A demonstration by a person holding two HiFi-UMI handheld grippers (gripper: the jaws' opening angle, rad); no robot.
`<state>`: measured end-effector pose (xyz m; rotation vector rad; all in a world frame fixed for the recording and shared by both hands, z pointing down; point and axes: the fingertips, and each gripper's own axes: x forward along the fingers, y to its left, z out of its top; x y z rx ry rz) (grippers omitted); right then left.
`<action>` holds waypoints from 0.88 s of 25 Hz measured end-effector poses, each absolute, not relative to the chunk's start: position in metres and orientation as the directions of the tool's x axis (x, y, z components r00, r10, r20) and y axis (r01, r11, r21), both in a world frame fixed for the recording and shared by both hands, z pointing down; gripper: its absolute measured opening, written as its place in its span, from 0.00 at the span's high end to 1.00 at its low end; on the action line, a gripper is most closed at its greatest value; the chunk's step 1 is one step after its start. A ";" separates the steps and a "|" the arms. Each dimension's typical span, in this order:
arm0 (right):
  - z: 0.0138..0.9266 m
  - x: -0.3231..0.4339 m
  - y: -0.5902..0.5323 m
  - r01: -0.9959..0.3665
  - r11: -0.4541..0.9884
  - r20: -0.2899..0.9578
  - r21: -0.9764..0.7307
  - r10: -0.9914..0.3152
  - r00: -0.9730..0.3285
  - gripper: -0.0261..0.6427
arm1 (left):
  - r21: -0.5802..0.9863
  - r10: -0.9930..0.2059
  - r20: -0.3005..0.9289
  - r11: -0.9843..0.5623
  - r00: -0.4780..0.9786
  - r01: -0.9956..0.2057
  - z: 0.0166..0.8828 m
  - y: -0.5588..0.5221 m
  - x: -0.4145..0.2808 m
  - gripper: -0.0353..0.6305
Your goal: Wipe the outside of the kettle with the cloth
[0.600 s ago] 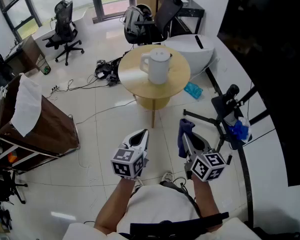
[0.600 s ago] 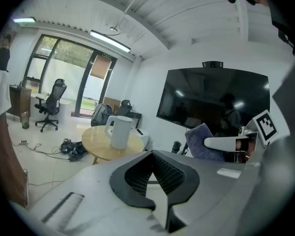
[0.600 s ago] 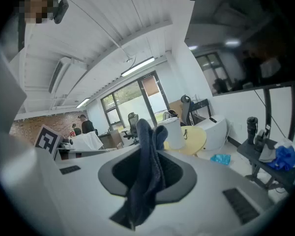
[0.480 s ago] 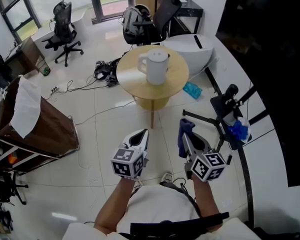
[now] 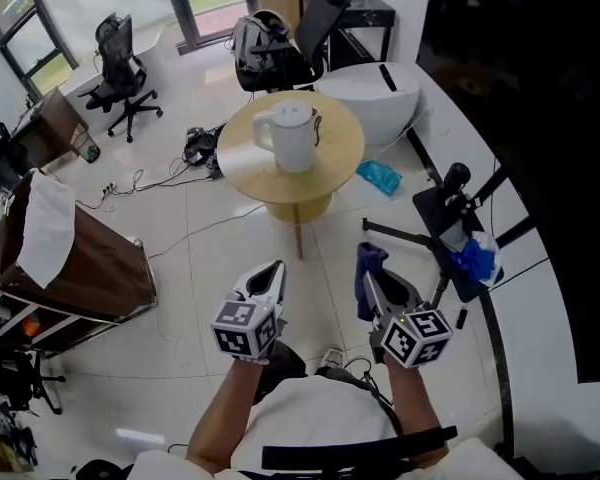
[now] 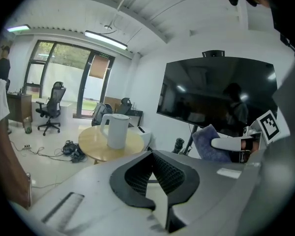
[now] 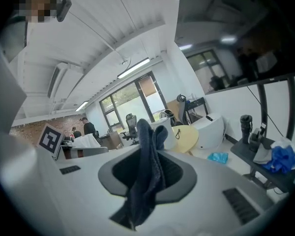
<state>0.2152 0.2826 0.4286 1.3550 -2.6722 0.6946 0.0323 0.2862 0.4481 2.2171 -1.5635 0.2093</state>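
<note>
A white kettle [image 5: 290,136] with a lid and side handle stands upright on a round wooden table [image 5: 340,153] some way ahead; it also shows in the left gripper view [image 6: 117,130]. My right gripper [image 5: 368,273] is shut on a dark blue cloth [image 5: 369,270], which sticks up between its jaws [image 7: 148,167]. My left gripper [image 5: 272,273] is shut with nothing in it. Both grippers hang over the floor, well short of the table.
A white curved unit [image 5: 375,90] and dark office chairs [image 5: 265,48] stand behind the table. A tripod [image 5: 450,218] with a blue rag [image 5: 476,260] stands to the right, and a light blue rag [image 5: 380,177] lies on the floor. A brown cart [image 5: 70,268] is at left, with cables [image 5: 195,148].
The view has shifted: the table and kettle now sit a little further left and lower in the head view. Both grippers keep their states, the left one slightly lower in the picture.
</note>
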 end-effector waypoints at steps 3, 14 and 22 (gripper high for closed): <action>0.435 0.219 0.271 -0.772 0.511 0.258 -0.378 -0.743 -0.618 0.84 | 0.237 -0.865 0.366 -0.271 0.344 -0.933 0.452 0.277 0.032 0.95; 0.435 0.159 0.179 -0.729 0.567 0.248 -0.384 -0.697 -0.673 0.84 | 0.236 -0.866 0.295 -0.343 0.403 -0.909 0.455 0.177 -0.031 0.95; 0.406 0.089 0.080 -0.796 0.500 0.241 -0.342 -0.772 -0.589 0.84 | 0.205 -0.814 0.270 -0.474 0.515 -0.856 0.441 0.063 -0.104 0.94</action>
